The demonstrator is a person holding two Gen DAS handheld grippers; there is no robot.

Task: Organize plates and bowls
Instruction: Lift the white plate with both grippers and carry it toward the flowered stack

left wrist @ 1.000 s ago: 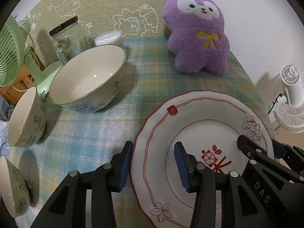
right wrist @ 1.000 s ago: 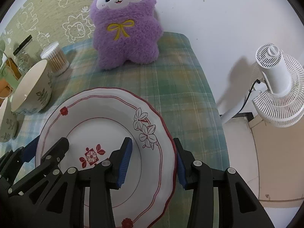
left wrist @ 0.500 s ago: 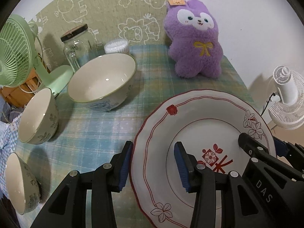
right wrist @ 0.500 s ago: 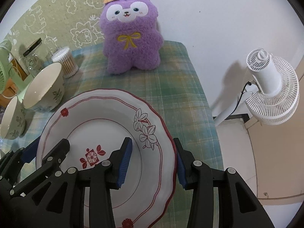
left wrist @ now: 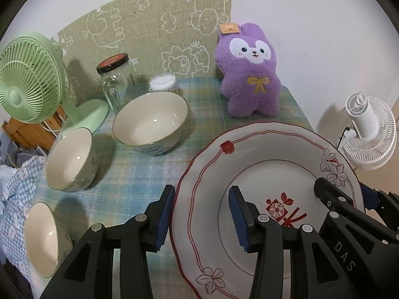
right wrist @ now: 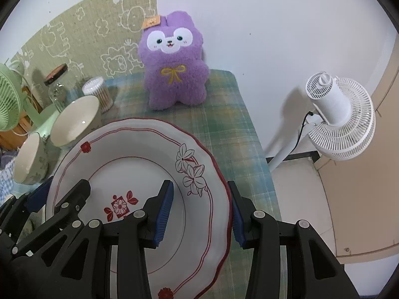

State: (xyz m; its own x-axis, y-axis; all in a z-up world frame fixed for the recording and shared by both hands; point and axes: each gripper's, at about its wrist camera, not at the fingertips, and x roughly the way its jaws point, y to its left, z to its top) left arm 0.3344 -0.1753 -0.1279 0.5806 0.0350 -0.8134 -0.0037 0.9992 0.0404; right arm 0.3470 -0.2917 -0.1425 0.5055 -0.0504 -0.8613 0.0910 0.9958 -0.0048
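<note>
Both sets of jaws straddle opposite rims of the white scalloped ceramic plate with red floral trim [left wrist: 274, 174]: the left gripper [left wrist: 202, 214] at its nine-o'clock edge, the right gripper [right wrist: 199, 206] at three o'clock, blue pads apparently pinching the rim and carrying it above the plaid tablecloth [left wrist: 139, 174]. Farther off toward ten o'clock sit three cream ceramic bowls, small [left wrist: 42, 239], medium [left wrist: 69, 159] and large [left wrist: 149, 122], unstacked. At twelve o'clock stands a purple plush toy [left wrist: 249, 82]. I judge the sorting barely begun: plate unplaced, bowls not nested.
</note>
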